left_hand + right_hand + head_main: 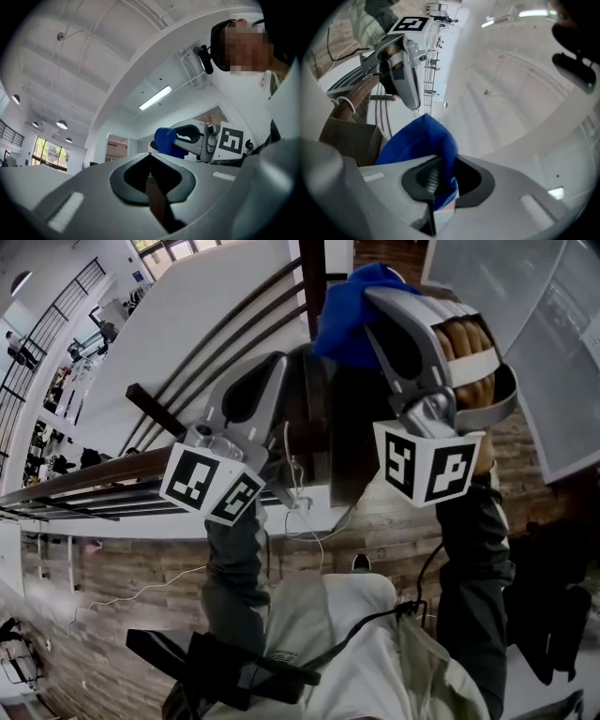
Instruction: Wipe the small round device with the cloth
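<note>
Both grippers are lifted off the table, close to the head camera. My right gripper point(342, 320) is shut on a bunched blue cloth point(352, 306). In the right gripper view the cloth point(423, 140) bulges out past the jaws of the right gripper point(440, 164). My left gripper point(292, 360) is beside it at the left, its jaws closed with nothing seen between them. The left gripper view shows its own tips point(150, 157) meeting, with the right gripper point(171, 143) and its cloth point(165, 139) beyond them. No small round device shows in any view.
A white tabletop point(216, 315) lies ahead, crossed by dark wooden slats point(141, 465). A thin white cable point(302, 507) hangs at the table's near edge over the wood-plank floor point(112, 568). A brown box point(347, 136) sits low left in the right gripper view.
</note>
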{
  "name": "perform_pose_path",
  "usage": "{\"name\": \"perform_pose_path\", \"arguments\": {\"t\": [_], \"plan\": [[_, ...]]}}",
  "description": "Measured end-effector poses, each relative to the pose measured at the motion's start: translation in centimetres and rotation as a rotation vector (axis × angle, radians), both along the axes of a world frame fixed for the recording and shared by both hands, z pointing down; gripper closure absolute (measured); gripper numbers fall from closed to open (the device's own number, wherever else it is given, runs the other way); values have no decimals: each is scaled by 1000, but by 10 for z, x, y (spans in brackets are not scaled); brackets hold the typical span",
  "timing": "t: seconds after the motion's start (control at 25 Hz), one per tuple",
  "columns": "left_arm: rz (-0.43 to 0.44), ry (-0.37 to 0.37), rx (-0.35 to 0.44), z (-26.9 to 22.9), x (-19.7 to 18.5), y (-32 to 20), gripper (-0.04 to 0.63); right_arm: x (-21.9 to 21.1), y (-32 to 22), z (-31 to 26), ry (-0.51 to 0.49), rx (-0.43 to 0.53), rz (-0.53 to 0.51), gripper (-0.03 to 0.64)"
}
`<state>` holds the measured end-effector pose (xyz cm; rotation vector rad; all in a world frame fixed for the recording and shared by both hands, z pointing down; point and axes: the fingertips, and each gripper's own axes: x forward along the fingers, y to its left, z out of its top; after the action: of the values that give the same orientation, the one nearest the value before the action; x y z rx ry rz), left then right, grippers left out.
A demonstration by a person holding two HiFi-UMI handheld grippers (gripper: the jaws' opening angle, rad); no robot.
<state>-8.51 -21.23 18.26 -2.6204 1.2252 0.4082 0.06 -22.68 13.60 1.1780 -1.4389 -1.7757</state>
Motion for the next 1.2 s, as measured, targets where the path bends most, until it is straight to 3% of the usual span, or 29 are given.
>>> {"name": "perform_pose_path", "arguments": {"t": [0.2,0.44,0.72,0.96,1.2], "plan": [[0,-2,-6,-1,-2,3,594,10,-6,34,-137,-266,-50,561],[-4,-5,-4,-3,-5,8,594,16,-3,52,-269,-406,-97,561],[-6,-10,-6,-2,-6,15,594,33,13,13,-482,-381,-269,561],[11,1,-16,4,1,27,594,57,57,-5,-733,-482,-442,561],[48,13,-73,33,15,47,594,68,84,36,-768,-509,-393,561]]}}
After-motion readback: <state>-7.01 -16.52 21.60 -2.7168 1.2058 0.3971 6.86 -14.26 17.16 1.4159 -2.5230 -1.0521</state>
